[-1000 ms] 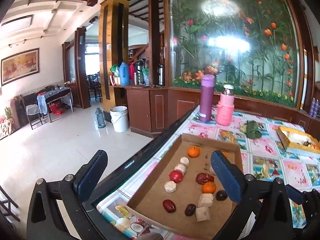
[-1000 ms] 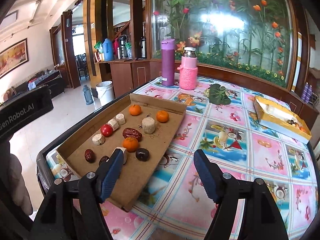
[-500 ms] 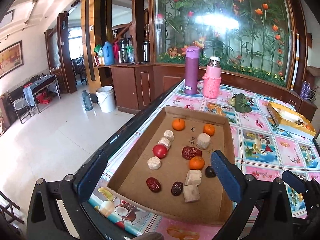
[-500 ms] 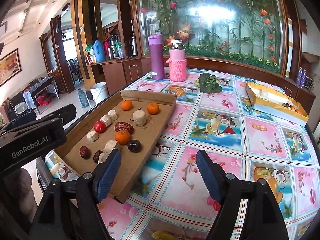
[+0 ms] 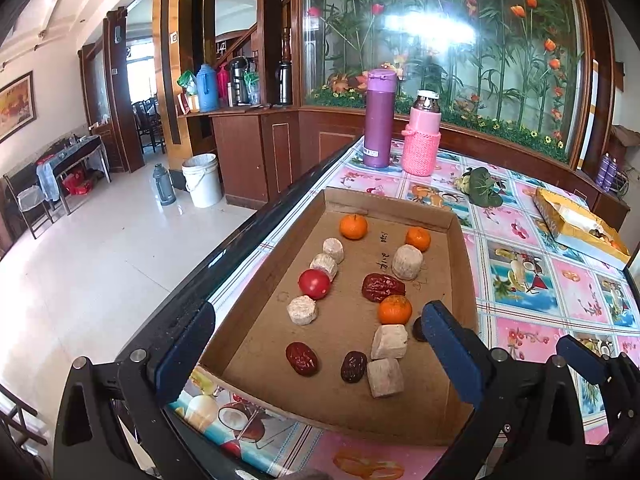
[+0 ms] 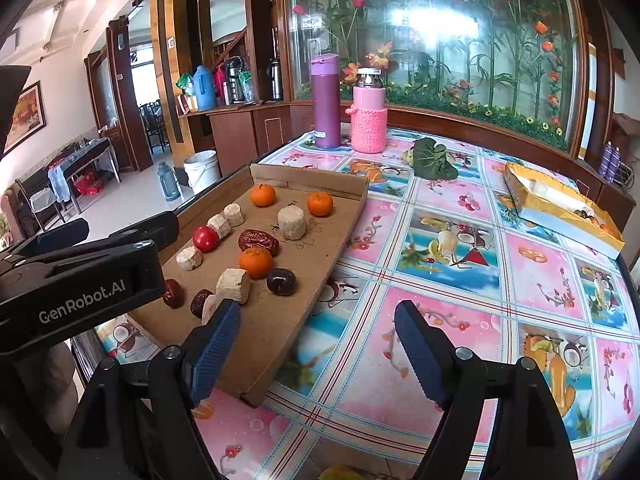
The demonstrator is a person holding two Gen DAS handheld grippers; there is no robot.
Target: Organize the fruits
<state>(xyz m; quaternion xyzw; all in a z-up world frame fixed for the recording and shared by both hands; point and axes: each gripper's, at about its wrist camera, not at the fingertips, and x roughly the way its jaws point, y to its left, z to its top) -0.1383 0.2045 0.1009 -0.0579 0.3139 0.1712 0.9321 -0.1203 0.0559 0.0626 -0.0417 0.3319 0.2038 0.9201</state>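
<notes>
Fruits sit scattered in the shallow brown cardboard tray (image 5: 276, 264) on the tabletop (image 6: 460, 280).
My left hand-held gripper (image 5: 316, 356), jaws spread and empty, hovers directly over them; my right hand-held gripper (image 6: 316, 352), also agape, sits beside the tray.

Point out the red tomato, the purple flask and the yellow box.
red tomato (image 5: 314, 283), left wrist view, middle of its skin
purple flask (image 6: 326, 108), right wrist view, mid body
yellow box (image 6: 532, 210), right wrist view, near side wall

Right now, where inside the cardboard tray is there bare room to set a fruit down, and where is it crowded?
Inside the shallow brown cardboard tray, bare floor lies along the left wall below the red tomato, and at the near right corner. The middle is crowded: the wrinkled red date, near orange mandarin and beige blocks nearly touch.
</notes>
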